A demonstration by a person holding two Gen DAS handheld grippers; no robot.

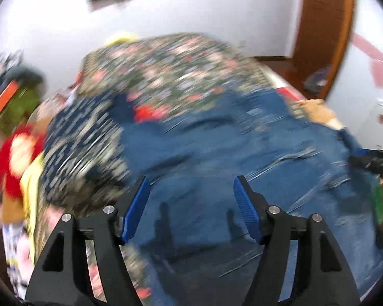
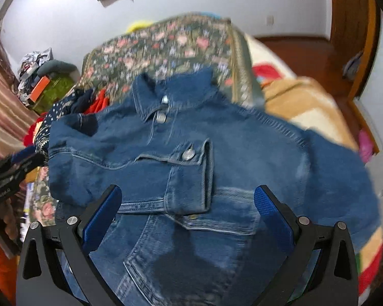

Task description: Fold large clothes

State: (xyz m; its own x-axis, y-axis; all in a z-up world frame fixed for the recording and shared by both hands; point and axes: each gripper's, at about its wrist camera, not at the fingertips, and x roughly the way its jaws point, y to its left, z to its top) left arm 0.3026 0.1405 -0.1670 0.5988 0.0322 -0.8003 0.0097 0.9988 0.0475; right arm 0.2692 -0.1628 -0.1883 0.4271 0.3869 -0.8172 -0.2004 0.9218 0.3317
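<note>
Overhead, the left gripper (image 1: 191,199) hung with its jaws apart, nothing between them; the right gripper (image 2: 187,213) likewise stood wide and empty. Beneath both, the denim jacket (image 2: 217,153) lay spread on a floral blanket (image 2: 153,53), collar toward the wall.

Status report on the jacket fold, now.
Left gripper open, empty. Right gripper open over folded sleeve cuff. Denim jacket flat on floral bedspread. Clothes pile crowds left.

Both wrist cameras look steeply down, close over one denim jacket (image 2: 217,153).
</note>
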